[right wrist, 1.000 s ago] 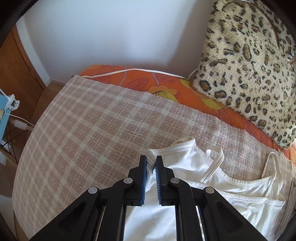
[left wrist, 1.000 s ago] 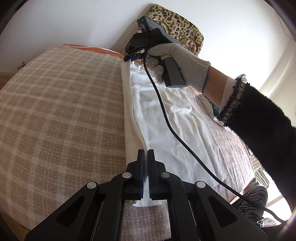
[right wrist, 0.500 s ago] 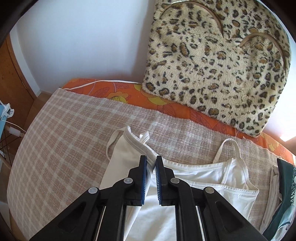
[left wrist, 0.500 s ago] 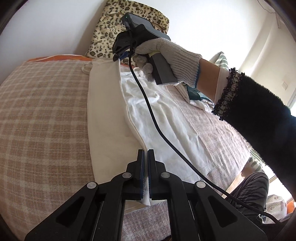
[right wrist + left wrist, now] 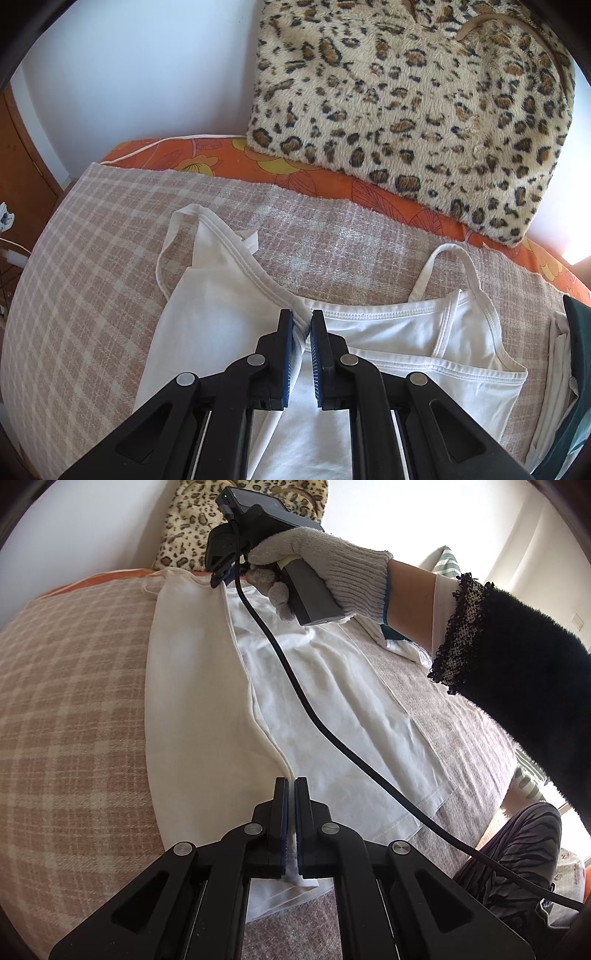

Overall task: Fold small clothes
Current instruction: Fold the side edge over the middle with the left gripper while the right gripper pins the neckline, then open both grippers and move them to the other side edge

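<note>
A white camisole (image 5: 332, 686) lies on the plaid bed cover (image 5: 70, 701), its left side turned over in a long flap (image 5: 192, 701). My left gripper (image 5: 290, 786) is shut on the flap's edge near the hem. My right gripper (image 5: 221, 578) is at the top end, held by a gloved hand. In the right wrist view the right gripper (image 5: 302, 325) is shut on the camisole's neckline edge (image 5: 258, 273), with thin straps (image 5: 454, 258) lying beyond it.
A leopard-print cushion (image 5: 413, 85) leans on the wall behind an orange floral sheet (image 5: 221, 158). More folded white and dark green cloth (image 5: 569, 369) lies at the right. A black cable (image 5: 332, 734) runs across the camisole. The person's knee (image 5: 517, 842) is at the bed edge.
Both grippers have carried the camisole's left edge over to the right, so the folded flap has grown wider. Both stayed shut on the cloth.
</note>
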